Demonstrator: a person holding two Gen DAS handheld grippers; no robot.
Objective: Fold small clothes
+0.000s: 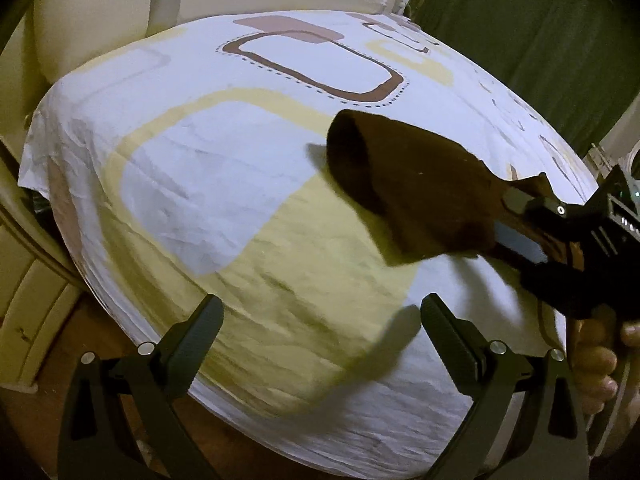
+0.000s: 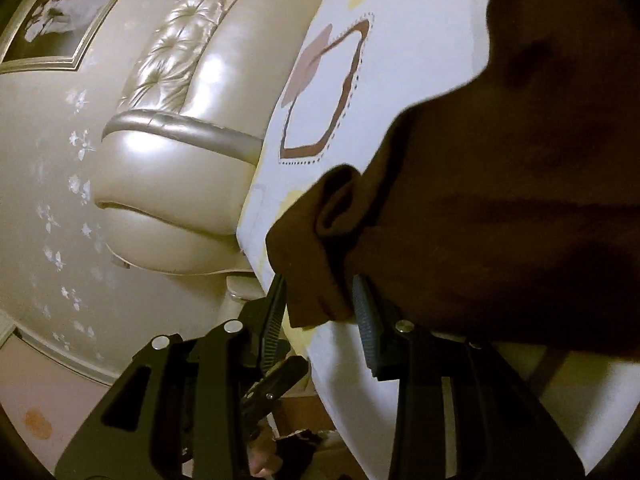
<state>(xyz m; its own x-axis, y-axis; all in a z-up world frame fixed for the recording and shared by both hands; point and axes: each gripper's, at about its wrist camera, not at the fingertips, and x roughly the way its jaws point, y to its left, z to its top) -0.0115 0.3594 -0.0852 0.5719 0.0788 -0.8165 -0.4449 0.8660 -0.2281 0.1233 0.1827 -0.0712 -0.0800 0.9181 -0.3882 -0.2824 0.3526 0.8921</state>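
Observation:
A small dark brown garment point(image 1: 416, 192) hangs from my right gripper point(image 1: 516, 208) above the right side of the bed. Its free end droops toward the sheet. In the right wrist view the brown cloth point(image 2: 500, 208) fills the right half, and a bunched edge of it sits between my right gripper's fingers point(image 2: 320, 300), which are shut on it. My left gripper point(image 1: 320, 320) is open and empty, low over the near part of the bed, to the left of and below the garment.
The bed carries a white sheet point(image 1: 208, 168) with yellow and brown rounded squares. A cream padded headboard point(image 2: 168, 152) and patterned wall lie beyond it. A dark green curtain point(image 1: 540, 40) hangs at the far right. Wooden floor point(image 1: 48, 420) shows at the near left.

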